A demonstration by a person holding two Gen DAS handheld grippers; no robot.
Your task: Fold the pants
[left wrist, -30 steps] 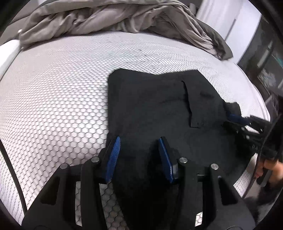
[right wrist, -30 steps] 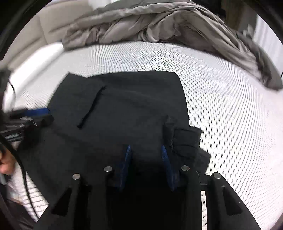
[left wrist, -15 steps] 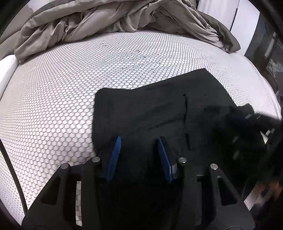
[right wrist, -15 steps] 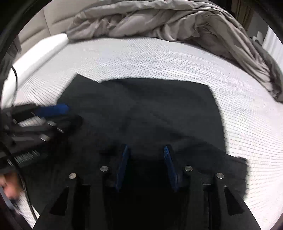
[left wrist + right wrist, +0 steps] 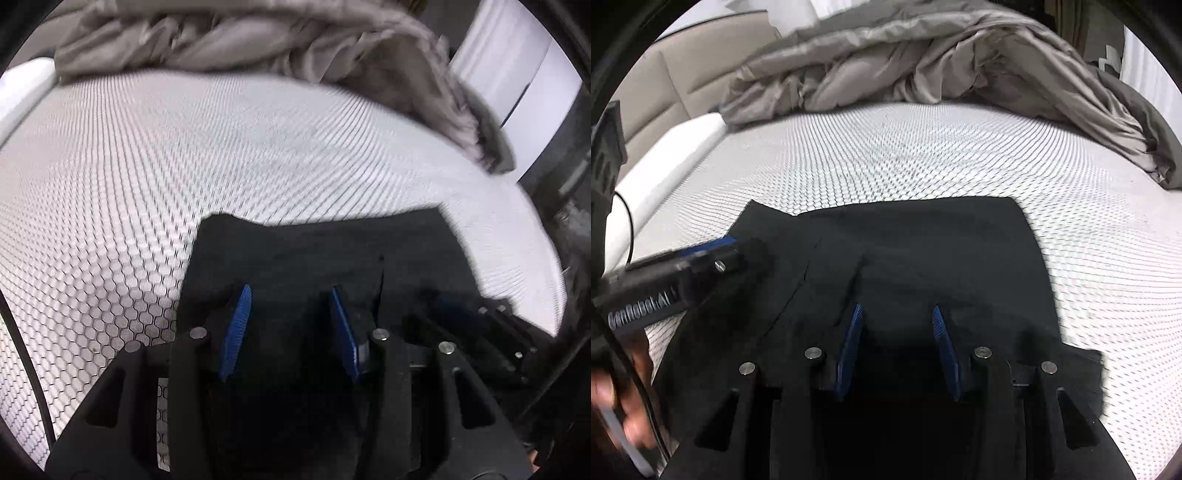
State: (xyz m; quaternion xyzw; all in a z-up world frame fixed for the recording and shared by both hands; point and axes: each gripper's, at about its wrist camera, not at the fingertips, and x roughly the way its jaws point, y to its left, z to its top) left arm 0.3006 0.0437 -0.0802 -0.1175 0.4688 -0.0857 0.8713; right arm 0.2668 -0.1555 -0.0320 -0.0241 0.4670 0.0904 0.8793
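Note:
Black pants (image 5: 314, 251) lie folded flat on the white honeycomb mattress (image 5: 184, 147), near its front edge. My left gripper (image 5: 290, 288) hovers over their near left part, jaws apart, blue pads bare, cloth only beneath them. My right gripper (image 5: 897, 306) stands the same way over the near middle of the pants (image 5: 923, 236), open, with nothing pinched. In the right wrist view the left gripper (image 5: 735, 251) reaches in from the left onto the cloth. The right gripper (image 5: 472, 314) is a dark blur at the right of the left wrist view.
A crumpled grey duvet (image 5: 905, 55) is heaped along the far side of the mattress (image 5: 905, 147). A beige headboard (image 5: 665, 81) and a white bolster (image 5: 665, 162) run along the left. A hand (image 5: 631, 417) holds the left gripper's handle. A black cable (image 5: 22, 350) hangs at the left.
Both grippers have slid across the pants and drawn closer together. The right jaws stand wider than a second ago. The bunched cloth by the right gripper now lies flat.

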